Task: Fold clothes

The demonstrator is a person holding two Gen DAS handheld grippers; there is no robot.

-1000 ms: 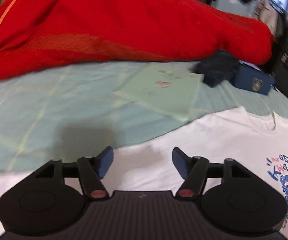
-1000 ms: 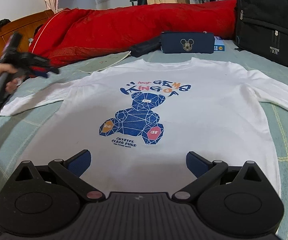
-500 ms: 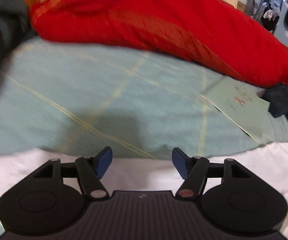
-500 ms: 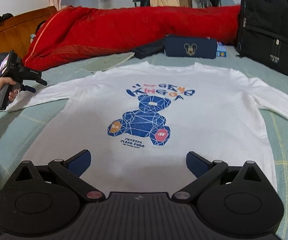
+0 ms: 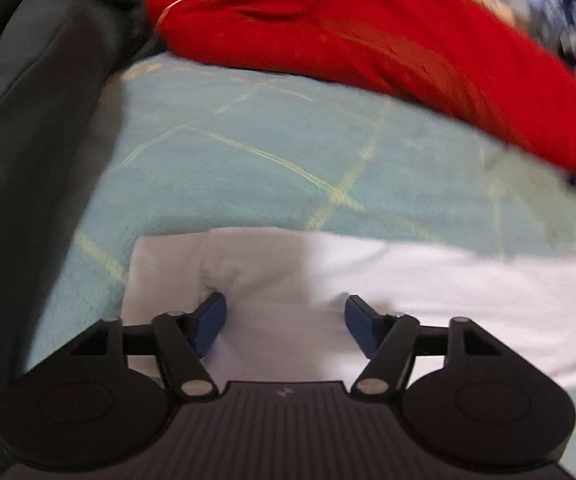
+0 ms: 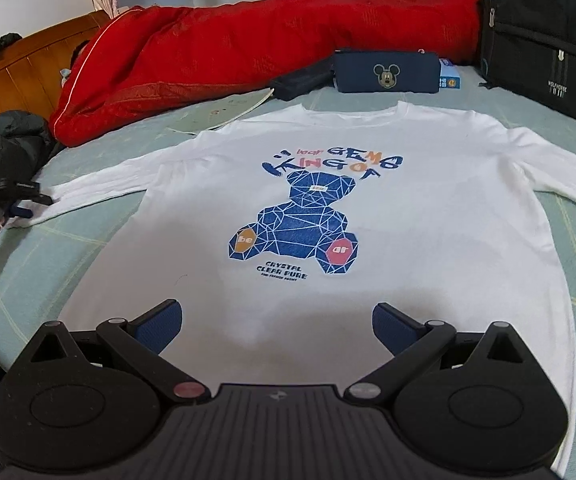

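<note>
The white shirt (image 6: pixel 368 208) carries a blue bear print; above the bear stands "bear GEMS KING OF", its feet read "be" and "ar", and below it "CRYSTAL CLEAR PURE". The black backpack (image 6: pixel 544 32) is labelled "WOLFHORSE".

Both wrist views: shared shirt (image 6: pixel 368 152)

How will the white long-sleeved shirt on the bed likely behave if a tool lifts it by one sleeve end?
The white shirt is probably floppy: its sleeve dimples around the left tool fingers. It likely drags rather than slides cleanly, since it lies flat across the textured bedsheet. It looks thin, so probably light.
</note>
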